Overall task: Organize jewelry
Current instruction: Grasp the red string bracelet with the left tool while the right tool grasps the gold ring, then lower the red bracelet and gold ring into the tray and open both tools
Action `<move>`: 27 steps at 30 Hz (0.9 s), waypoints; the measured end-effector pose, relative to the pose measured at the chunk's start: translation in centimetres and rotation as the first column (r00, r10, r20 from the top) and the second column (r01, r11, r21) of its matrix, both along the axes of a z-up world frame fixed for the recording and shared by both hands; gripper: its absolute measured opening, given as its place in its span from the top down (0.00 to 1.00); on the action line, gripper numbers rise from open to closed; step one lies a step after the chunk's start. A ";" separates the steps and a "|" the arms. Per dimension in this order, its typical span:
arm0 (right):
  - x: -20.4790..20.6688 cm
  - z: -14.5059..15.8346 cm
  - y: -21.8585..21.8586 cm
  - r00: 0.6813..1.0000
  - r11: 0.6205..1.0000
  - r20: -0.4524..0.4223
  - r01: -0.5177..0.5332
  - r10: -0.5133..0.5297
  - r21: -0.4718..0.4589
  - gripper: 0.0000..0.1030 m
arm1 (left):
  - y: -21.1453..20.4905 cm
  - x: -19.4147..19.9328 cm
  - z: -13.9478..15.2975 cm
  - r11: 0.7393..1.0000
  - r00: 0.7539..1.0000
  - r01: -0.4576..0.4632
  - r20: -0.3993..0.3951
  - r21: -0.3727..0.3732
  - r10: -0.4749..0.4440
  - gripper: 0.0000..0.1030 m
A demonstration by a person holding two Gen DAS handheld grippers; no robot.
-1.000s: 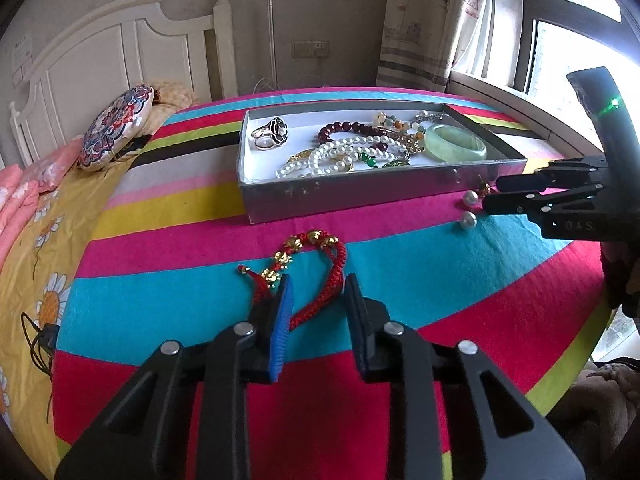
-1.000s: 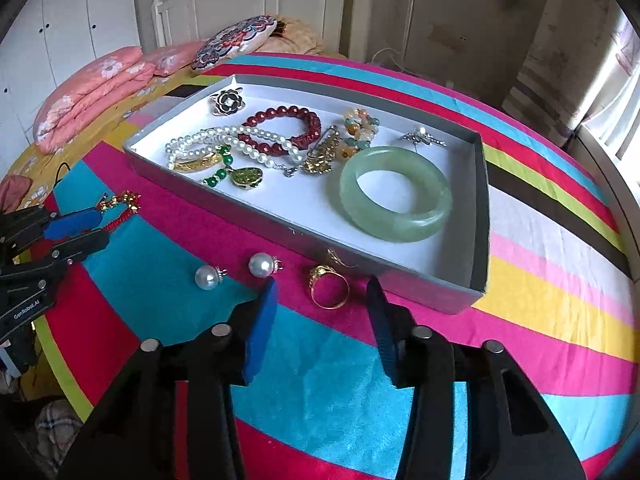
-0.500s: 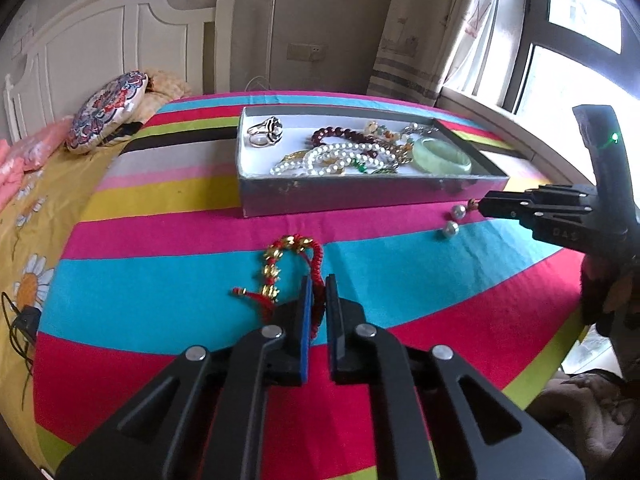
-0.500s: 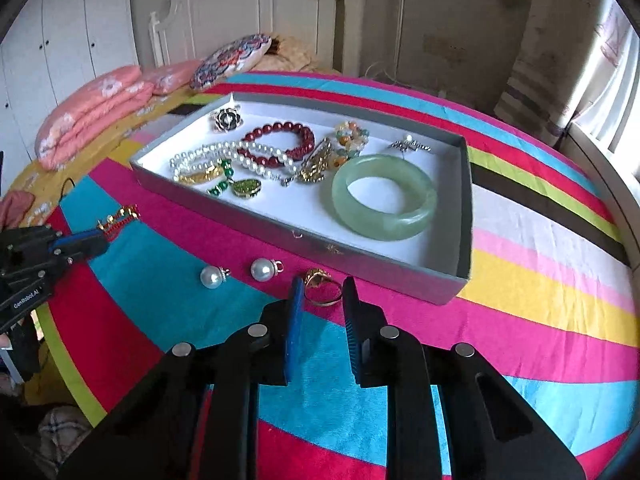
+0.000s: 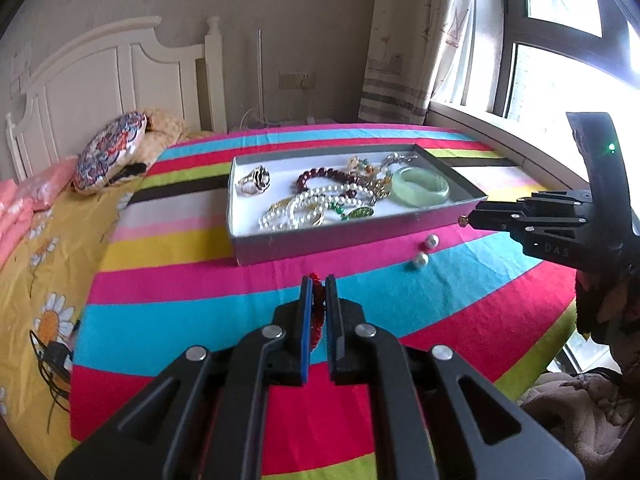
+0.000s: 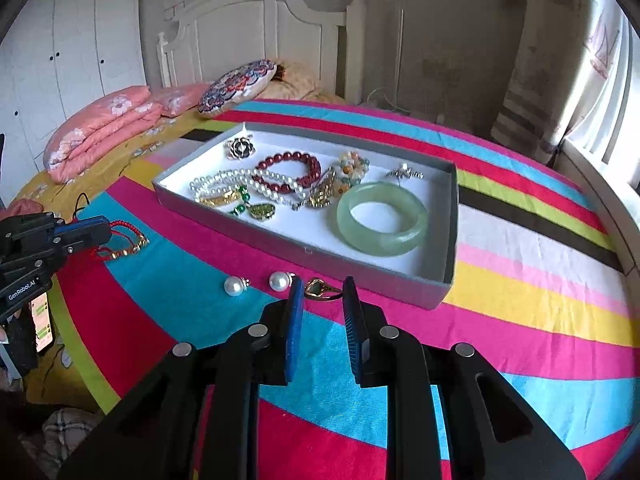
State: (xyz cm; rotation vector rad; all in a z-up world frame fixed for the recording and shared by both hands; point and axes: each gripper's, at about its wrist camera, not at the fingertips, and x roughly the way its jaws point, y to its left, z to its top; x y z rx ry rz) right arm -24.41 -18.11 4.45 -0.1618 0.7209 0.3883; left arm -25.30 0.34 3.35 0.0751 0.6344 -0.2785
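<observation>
A bedroom in daylight. A white headboard [image 6: 256,36] stands against a stained beige wall [image 5: 280,20]. White wardrobes [image 6: 68,52] fill the side beyond the bed. A window [image 5: 560,60] with a patterned curtain [image 5: 404,40] lets light in. A wall socket [image 5: 295,80] sits beside the headboard.

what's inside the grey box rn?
In the grey box: jade bangle, dark red bead bracelet, pearl strand, flower ring, plus green and gold pieces. The tangled pile hides whatever lies beneath it.
</observation>
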 end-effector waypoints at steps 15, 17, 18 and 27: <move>-1.1 1.6 -0.6 0.999 1.000 0.045 -0.008 0.007 0.021 0.80 | -1.4 -0.9 2.6 0.999 0.998 0.017 0.064 0.032 -0.019 0.95; -1.0 1.7 -0.4 0.999 1.000 0.051 -0.013 0.012 0.020 0.80 | -1.3 -0.8 3.1 0.999 0.997 0.020 0.074 0.035 -0.023 0.95; -1.1 1.8 -0.3 0.998 1.000 0.054 -0.015 0.014 0.019 0.80 | -1.4 -0.8 3.4 0.999 0.996 0.022 0.081 0.037 -0.025 0.95; 0.1 3.1 0.7 0.995 0.999 0.091 -0.037 0.036 0.007 0.80 | -2.1 0.7 7.0 0.997 0.988 0.035 0.149 0.072 -0.045 0.95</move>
